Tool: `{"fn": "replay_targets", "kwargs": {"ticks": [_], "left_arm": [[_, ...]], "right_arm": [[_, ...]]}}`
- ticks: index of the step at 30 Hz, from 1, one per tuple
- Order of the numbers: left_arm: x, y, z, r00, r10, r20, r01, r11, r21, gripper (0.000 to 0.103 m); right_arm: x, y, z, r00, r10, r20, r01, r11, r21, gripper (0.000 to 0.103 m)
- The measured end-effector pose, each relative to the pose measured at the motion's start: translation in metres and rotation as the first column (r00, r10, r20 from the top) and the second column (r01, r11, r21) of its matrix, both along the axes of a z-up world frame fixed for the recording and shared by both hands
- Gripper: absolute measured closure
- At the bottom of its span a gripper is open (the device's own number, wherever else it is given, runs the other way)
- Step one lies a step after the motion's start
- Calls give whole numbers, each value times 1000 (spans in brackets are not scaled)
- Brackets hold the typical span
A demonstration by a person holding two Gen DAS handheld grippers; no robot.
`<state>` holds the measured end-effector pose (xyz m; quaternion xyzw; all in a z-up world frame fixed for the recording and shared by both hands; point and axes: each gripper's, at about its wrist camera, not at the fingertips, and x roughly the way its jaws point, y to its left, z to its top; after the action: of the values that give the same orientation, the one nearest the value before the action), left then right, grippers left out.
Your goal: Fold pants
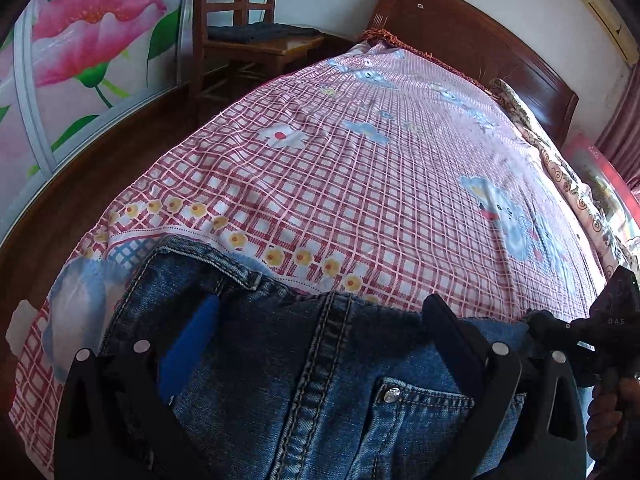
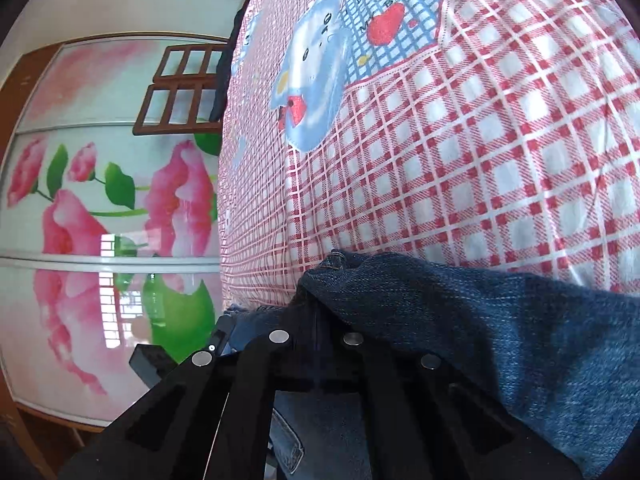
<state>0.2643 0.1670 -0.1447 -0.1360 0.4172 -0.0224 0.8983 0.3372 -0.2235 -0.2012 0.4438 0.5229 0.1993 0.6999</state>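
Jeans (image 1: pixel 320 380) lie on checked bedsheet (image 1: pixel 360 180), left gripper (image 1: pixel 320 332) spread.

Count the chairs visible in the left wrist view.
1. A wooden chair stands on the floor beyond the bed's far left corner, beside the headboard, with a dark cushion on its seat. More could be hidden behind the bed or outside the frame.

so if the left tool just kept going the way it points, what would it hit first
Most likely the dark blue denim jeans lying between the open left tool's fingers; past their waistband, the red checked bedsheet.
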Motion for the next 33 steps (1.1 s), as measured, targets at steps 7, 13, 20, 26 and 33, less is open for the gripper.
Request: {"fn": "replay_targets", "kwargs": {"ticks": [7, 13, 20, 26, 33], "left_arm": [[2, -3, -1, 1000, -1, 13, 1, 1000, -9, 2], [1, 1, 0, 1000, -2, 21, 3, 999, -37, 2], [-15, -1, 29, 1000, 2, 6, -1, 999, -52, 2], [-83, -46, 52, 988, -142, 55, 148, 982, -120, 2], [-81, -95, 0, 977, -209, 45, 210, 977, -21, 2]], "right_arm": [[-12, 2, 44, 995, -59, 86, 71, 986, -153, 103], [9, 74, 47, 978, 149, 144, -127, 981, -149, 74], [-34, 36, 36, 991, 52, 120, -35, 990, -139, 103], [-168, -16, 35, 991, 38, 132, -21, 991, -133, 103], [-218, -53, 1, 996, -72, 55, 77, 991, -108, 103]]}}
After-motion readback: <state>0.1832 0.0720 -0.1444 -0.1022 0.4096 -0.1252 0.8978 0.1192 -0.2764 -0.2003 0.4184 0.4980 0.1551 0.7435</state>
